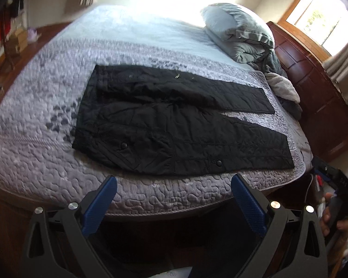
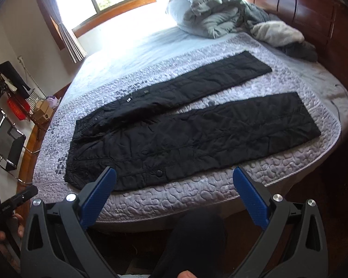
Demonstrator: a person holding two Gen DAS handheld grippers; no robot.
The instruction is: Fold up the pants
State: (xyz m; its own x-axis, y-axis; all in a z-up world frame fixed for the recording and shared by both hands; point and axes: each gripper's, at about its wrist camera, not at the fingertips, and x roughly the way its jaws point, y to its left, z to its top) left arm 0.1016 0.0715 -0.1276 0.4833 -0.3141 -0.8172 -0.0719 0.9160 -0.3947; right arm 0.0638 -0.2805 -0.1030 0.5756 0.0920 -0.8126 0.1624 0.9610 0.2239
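The pants are black and quilted, with stitched lines running along each leg and round snap buttons near the lower edge. They lie flat and unfolded on the quilt of a bed, filling the middle of both views. The fabric is creased around the seat and hips; the legs are smoother.

In the left wrist view the waistband sits at centre left and the two legs run toward the right of the frame, spreading apart into a V so a wedge of quilt shows between them. The long axis runs left to right, tilting down toward the lower right. In the right wrist view the pants have the waistband at lower left and the legs reaching to the upper right, the farther leg narrower and ending near a heap of pillows.

The left gripper hangs at the bottom of its frame, fingers spread wide, grasping nothing, just short of the near hem. The right gripper is likewise released and empty, its left fingertip overlapping the waist end in the picture.
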